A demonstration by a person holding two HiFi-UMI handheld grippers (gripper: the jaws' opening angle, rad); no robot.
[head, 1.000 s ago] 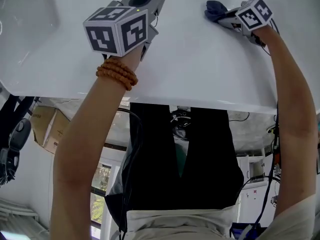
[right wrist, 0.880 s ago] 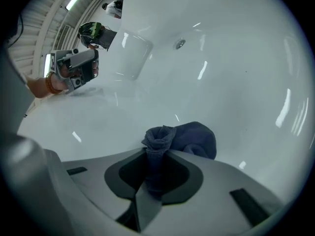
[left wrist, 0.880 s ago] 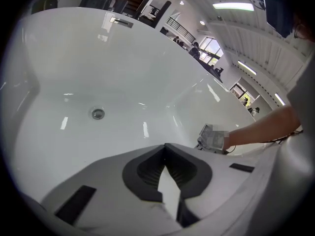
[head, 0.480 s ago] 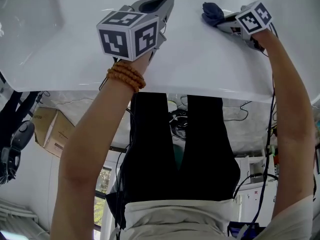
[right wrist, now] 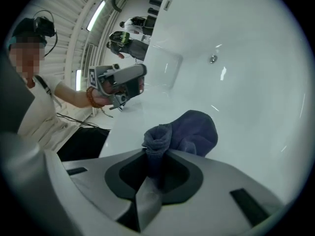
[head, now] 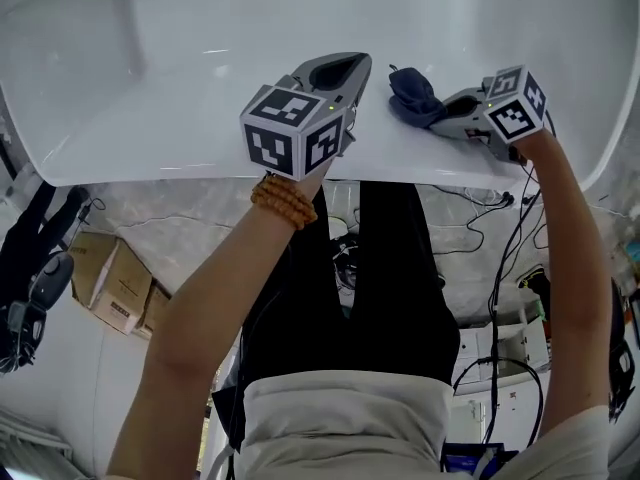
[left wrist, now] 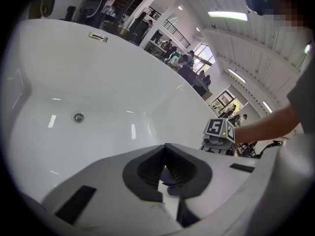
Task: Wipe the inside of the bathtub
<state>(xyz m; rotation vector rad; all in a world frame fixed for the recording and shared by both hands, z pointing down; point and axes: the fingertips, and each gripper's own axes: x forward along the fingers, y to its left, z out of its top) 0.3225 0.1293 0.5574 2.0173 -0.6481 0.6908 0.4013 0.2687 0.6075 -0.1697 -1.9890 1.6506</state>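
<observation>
The white bathtub (head: 200, 28) fills the top of the head view. My right gripper (head: 432, 111) is shut on a dark blue cloth (head: 410, 93), which lies bunched on the tub's near wall by the rim. In the right gripper view the cloth (right wrist: 189, 132) bulges out past the jaws of this gripper (right wrist: 156, 149) onto the white surface. My left gripper (head: 352, 65) hovers just left of the cloth, shut and empty. In its own view the left gripper (left wrist: 165, 149) points into the basin, its jaws meeting at the tips. The drain (left wrist: 78, 117) sits on the tub floor.
An overflow plate (left wrist: 98, 37) is on the far tub wall. Cardboard boxes (head: 115, 278) and cables (head: 500, 258) lie on the floor outside the tub's near rim. People and office chairs stand beyond the far rim (left wrist: 113, 14).
Both grippers have drawn back toward the tub's near rim, the right one dragging the cloth along the wall. More of the tub's inside now shows in the head view.
</observation>
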